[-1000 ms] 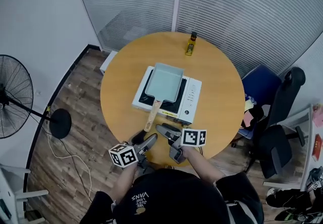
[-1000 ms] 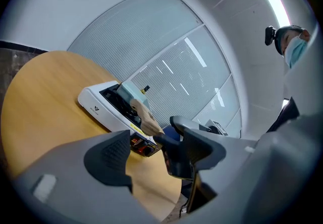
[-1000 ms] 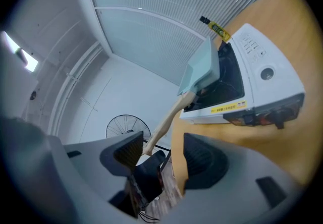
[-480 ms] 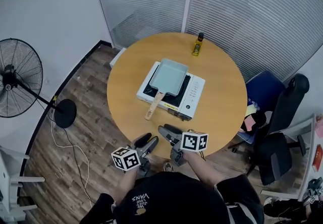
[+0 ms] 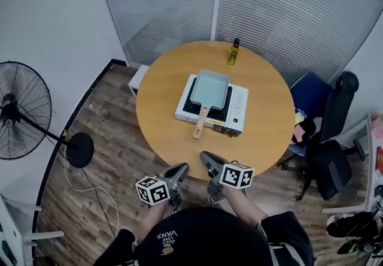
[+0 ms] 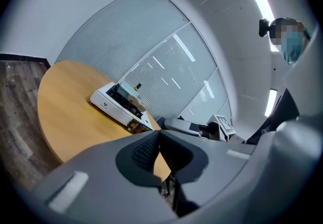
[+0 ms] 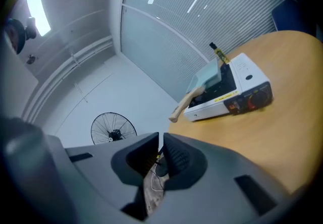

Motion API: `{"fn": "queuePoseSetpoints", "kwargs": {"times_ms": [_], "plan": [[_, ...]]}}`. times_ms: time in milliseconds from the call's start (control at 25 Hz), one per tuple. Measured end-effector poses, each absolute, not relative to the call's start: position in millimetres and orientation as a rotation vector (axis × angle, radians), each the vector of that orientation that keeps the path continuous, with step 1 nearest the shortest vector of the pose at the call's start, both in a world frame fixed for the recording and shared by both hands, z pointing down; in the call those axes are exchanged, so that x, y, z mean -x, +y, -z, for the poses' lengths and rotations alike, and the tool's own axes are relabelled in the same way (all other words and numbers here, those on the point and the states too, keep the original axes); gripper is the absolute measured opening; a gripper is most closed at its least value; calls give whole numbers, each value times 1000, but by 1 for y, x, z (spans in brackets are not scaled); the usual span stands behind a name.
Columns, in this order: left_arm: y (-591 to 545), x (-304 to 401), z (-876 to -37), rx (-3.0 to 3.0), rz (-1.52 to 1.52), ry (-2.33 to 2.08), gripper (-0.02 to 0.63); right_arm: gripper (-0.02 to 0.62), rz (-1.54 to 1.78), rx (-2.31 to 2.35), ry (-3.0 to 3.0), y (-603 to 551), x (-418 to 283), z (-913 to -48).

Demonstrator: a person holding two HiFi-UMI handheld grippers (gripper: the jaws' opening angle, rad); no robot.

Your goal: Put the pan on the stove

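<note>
A pale blue-green rectangular pan (image 5: 214, 88) with a wooden handle (image 5: 200, 127) rests on the white portable stove (image 5: 239, 109) in the middle of the round wooden table (image 5: 161, 109). Both grippers hang short of the table's near edge, well away from the pan. My left gripper (image 5: 179, 169) is shut, jaws touching, with nothing between them. The jaws of my right gripper (image 5: 206, 157) are closing, with a thin gap left and nothing in it. The right gripper view shows the pan (image 7: 209, 74) and stove (image 7: 242, 94) ahead. The left gripper view shows the stove (image 6: 108, 102) far off.
A small yellow bottle (image 5: 233, 52) stands at the table's far edge. A floor fan (image 5: 18, 118) is on the left. A black office chair (image 5: 326, 139) and a blue chair (image 5: 308, 96) crowd the right side. A cable runs over the wooden floor (image 5: 96, 187).
Both grippers have drawn back from over the table's near edge. Their jaws have come together from wide open. The pan has stayed on the stove.
</note>
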State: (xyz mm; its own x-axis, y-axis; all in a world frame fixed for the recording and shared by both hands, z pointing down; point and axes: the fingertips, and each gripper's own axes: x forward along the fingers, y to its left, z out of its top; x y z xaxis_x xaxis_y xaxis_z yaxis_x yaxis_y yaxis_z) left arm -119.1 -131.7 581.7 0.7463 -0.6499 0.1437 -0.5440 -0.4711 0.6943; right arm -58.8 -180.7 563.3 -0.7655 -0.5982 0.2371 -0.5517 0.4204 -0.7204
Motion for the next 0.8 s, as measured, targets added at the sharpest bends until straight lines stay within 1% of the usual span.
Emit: {"fn": "queuePoseSetpoints", "kwargs": {"times_ms": [360, 800], "plan": [[-108, 171, -581, -2244, 150, -791, 9, 26, 1190, 1247, 2467, -142, 91, -557], [-83, 185, -578, -2302, 122, -686, 9, 20, 1156, 1391, 2386, -91, 97, -568]]}}
